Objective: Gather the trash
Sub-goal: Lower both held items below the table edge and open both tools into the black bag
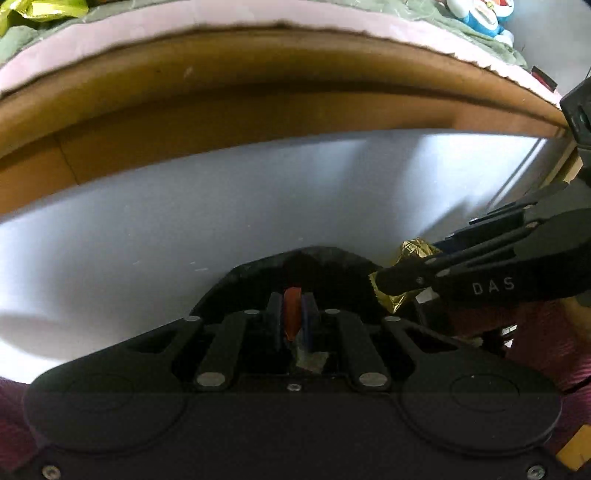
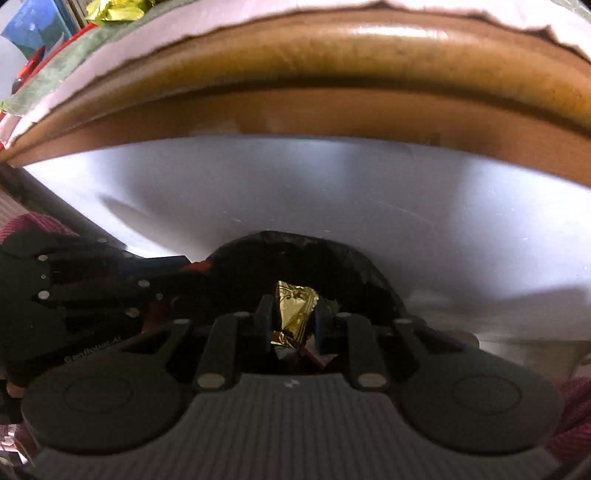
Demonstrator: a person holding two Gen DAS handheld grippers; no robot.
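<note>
While both grippers hang over the dark bin mouth (image 2: 295,254) by the brown table edge (image 1: 258,110): left gripper (image 1: 294,314) pinched almost flat on an orange-red scrap (image 1: 291,314), right gripper (image 2: 293,317) narrowly clamped on a crumpled gold wrapper (image 2: 295,310). Best to lower until each piece sits inside the rim, then spread the jaws fully, one side at a time, avoiding the neighbouring fingers. More yellow-gold wrappers (image 2: 118,9) up on the table, awaiting collection
</note>
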